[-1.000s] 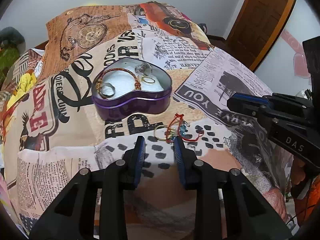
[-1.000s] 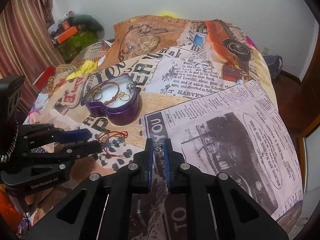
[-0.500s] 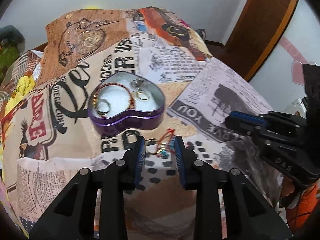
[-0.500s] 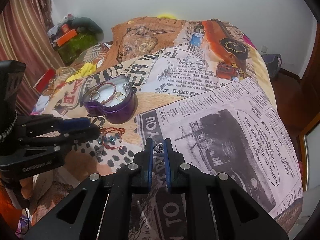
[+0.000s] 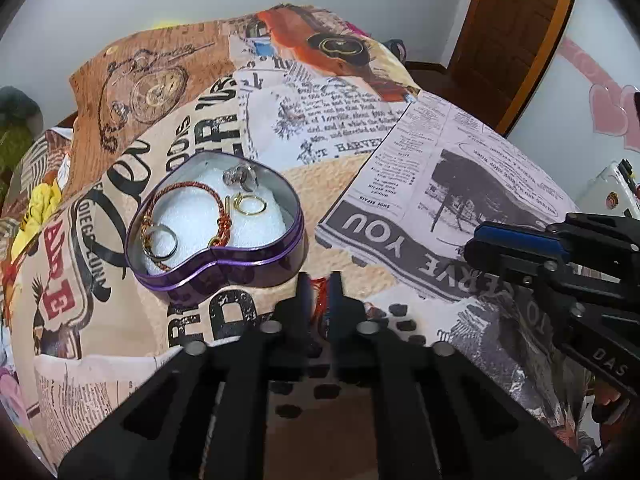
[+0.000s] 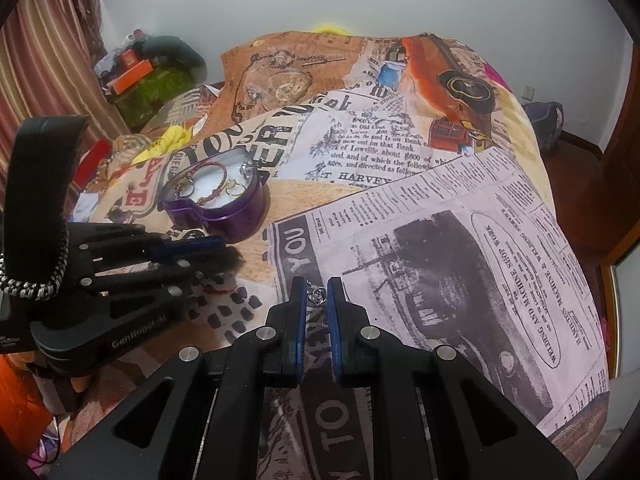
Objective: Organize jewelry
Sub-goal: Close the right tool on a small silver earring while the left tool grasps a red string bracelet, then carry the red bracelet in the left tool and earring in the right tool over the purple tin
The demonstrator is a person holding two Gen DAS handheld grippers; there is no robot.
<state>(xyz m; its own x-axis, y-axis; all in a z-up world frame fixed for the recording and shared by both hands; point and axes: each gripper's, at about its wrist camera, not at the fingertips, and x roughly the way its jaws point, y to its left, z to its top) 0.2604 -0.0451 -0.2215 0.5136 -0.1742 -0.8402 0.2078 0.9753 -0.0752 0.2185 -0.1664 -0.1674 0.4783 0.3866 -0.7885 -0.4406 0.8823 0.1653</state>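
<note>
A purple heart-shaped tin (image 5: pixel 224 276) (image 6: pixel 240 216) sits on the bed, lined in white. It holds a red braided bracelet (image 5: pixel 218 200), a gold ring (image 5: pixel 252 205), a silver ring (image 5: pixel 162 240) and a small silver piece (image 5: pixel 236 176). My left gripper (image 5: pixel 319 284) is down just in front of the tin, its jaws closed narrowly on the red string bracelet (image 5: pixel 319 294). My right gripper (image 6: pixel 317 292) is shut on a small silver pendant (image 6: pixel 317 294) with a fine chain and hovers over the newspaper print.
The bed is covered by a newspaper-print quilt (image 6: pixel 440 240). Clutter and boxes (image 6: pixel 136 76) lie by the striped curtain at far left. A wooden door (image 5: pixel 516 28) stands at the back right. A yellow cloth (image 6: pixel 168 142) lies left of the tin.
My left gripper has moved forward and down over the loose red bracelet and gold rings and closed from open onto the bracelet. The right gripper has held the pendant throughout, shifting slightly.
</note>
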